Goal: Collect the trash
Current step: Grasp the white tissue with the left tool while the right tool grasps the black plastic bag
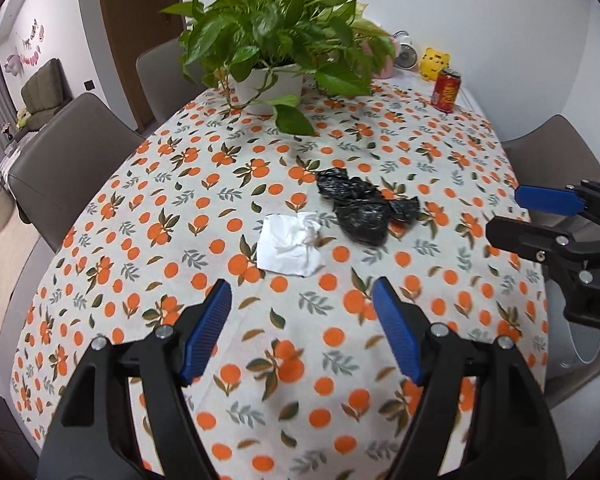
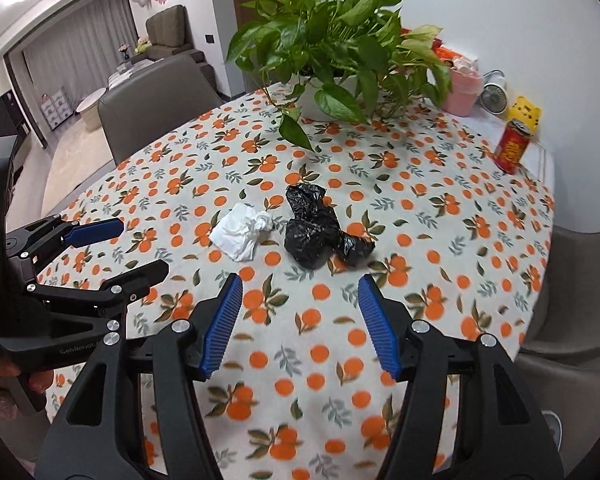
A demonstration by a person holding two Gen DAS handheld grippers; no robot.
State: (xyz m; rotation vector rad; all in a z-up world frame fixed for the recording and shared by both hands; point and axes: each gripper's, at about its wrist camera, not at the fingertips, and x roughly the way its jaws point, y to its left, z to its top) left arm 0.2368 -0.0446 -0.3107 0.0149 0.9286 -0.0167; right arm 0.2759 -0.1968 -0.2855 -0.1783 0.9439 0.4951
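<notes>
Across both views: tabletop (image 1: 112, 320) under an orange-print cloth, filling most of each picture. Brown chairs (image 1: 68, 160) along its left edge, one more at the right. At the far end, a leafy plant (image 1: 276, 28) in a white pot (image 1: 266, 88), vines trailing onto the cloth. Behind the plant, seen from the right wrist: a pink tub (image 2: 464, 90), a small white fan (image 2: 494, 98), a yellow toy (image 2: 524, 114) and a red can (image 2: 512, 146), the can upright near the far right corner.

Nearer the cameras, left gripper (image 1: 302, 334) low over the cloth, blue-padded jaws well apart, nothing between them. From the right wrist, same gripper (image 2: 142, 246) at the left edge, side-on, jaws spread, a hand (image 2: 32, 376) just visible on its grip. Right gripper (image 2: 300, 326) likewise over the cloth, jaws apart and empty, somewhat narrower than the left pair; also at the right edge of the left view (image 1: 504, 212). Both tilted down toward the middle of the tabletop, neither touching any trash.

Mid-tabletop, ahead of both grippers: black bag (image 1: 360, 208), crumpled, lying flat, with a twisted end toward the right. Just beside it on the left, white tissue (image 1: 290, 246), crumpled, one twisted corner reaching toward the bag; touching or not, cannot tell. Tissue ahead of the left jaws, bag ahead of the right jaws.
</notes>
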